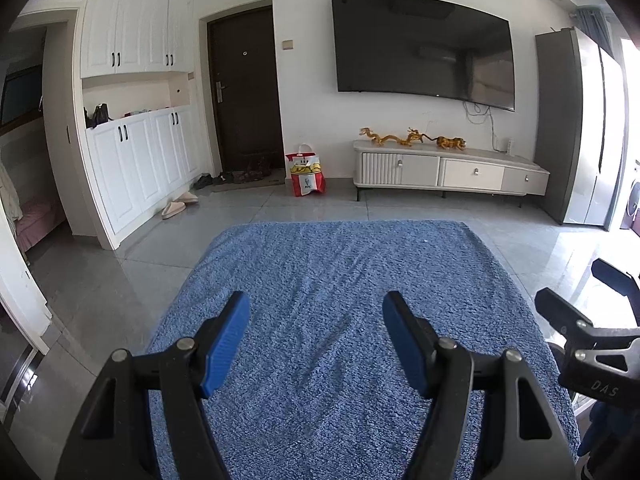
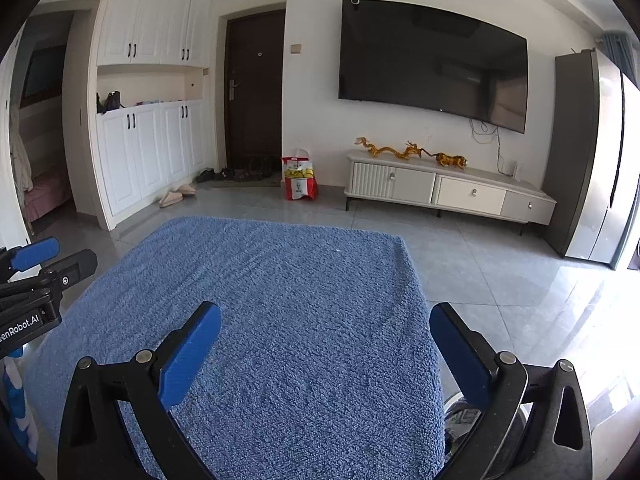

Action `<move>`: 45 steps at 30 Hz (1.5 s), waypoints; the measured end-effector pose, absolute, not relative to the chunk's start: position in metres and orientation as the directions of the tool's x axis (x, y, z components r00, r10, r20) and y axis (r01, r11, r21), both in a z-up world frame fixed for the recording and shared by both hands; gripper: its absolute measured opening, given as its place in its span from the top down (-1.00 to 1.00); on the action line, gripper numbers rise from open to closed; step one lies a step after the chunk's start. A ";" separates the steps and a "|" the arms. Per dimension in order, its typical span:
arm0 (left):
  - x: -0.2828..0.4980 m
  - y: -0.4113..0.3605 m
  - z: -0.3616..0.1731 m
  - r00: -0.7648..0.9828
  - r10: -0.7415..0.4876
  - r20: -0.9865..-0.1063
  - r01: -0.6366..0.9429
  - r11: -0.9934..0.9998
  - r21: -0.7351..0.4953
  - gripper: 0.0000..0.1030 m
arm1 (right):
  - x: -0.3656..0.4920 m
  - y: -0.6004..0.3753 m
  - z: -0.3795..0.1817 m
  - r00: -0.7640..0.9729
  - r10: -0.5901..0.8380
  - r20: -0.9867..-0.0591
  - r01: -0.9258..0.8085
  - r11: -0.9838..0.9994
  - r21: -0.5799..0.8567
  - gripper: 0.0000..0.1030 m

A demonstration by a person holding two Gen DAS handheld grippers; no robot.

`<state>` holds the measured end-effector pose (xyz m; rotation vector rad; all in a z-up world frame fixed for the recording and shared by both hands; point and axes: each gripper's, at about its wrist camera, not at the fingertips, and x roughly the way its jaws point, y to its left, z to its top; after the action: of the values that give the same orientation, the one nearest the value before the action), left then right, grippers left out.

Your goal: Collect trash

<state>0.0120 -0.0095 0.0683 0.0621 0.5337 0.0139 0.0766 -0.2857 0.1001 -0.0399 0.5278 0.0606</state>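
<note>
Both claws stand released and empty, the left gripper (image 1: 316, 316) and right gripper (image 2: 326, 330) poised over a blue towel-covered surface (image 1: 340, 280), no trash showing on it, a red-and-white bag (image 1: 306, 176) at twelve o'clock.

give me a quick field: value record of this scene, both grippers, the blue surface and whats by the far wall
left gripper: open, nothing between the pads, over the blue cloth
right gripper: open, nothing held, over the same cloth
blue cloth: towel-like cover on a raised surface, only a tiny white speck on it
trash in view: none clearly on the cloth
red and white bag: on the floor beside the dark door
tv: wall-mounted, off
tv cabinet: low, white, gold figurines on top
slippers: on the floor by the white cupboards
</note>
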 end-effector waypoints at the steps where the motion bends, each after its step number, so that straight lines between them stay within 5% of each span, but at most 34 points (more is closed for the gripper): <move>1: 0.011 -0.010 0.068 0.862 0.028 -0.507 0.005 0.998 0.064 -0.31 | 0.076 -0.286 0.099 0.862 0.047 -0.504 -0.066 0.998 -0.021 -0.99; 22: -0.003 -0.025 0.099 0.905 -0.045 -0.423 0.066 0.997 0.035 -0.33 | 0.056 -0.303 0.114 0.875 -0.034 -0.483 0.022 0.999 -0.030 -1.00; 45: -0.004 0.038 0.106 0.924 0.077 -0.375 -0.073 0.997 0.025 -0.49 | 0.082 -0.269 0.118 0.898 -0.002 -0.439 -0.005 1.000 -0.015 -1.00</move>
<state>-0.0041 0.0376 0.1063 0.0106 0.3858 0.0766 0.0816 -0.2685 0.1184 -0.0164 0.4549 0.0018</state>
